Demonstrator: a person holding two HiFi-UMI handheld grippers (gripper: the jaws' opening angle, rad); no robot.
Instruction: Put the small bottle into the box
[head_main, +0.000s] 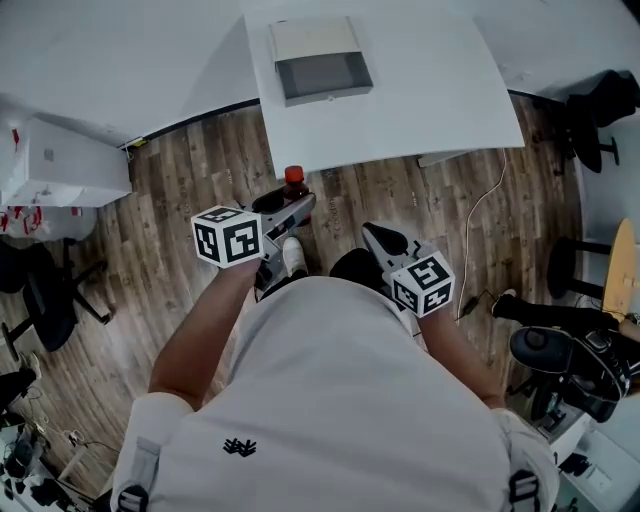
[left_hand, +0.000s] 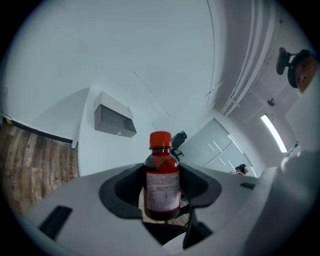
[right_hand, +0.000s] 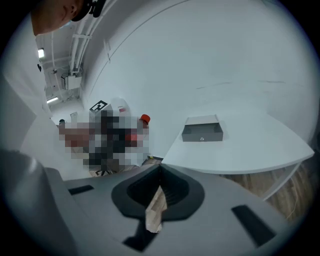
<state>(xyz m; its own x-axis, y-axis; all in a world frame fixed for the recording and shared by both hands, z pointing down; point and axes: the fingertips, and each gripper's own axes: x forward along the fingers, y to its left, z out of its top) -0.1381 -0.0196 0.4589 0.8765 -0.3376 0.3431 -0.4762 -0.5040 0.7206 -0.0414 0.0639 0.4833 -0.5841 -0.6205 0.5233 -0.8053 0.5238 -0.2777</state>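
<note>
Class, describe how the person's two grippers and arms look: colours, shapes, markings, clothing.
The left gripper and right gripper are grey with black-lined fingers. Each carries a white cube with black square markers. The person wears a white short-sleeved shirt bearing a small black logo.

Small bottle (head_main: 294, 180): lower body hidden behind left tongs (head_main: 297, 207); label seemingly unreadable.

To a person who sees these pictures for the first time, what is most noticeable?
The small bottle of dark red liquid with its red cap stands out most, clamped in the left hand-held gripper in front of the person. Ahead of it, a grey box sits near the far edge of the white table.
</note>
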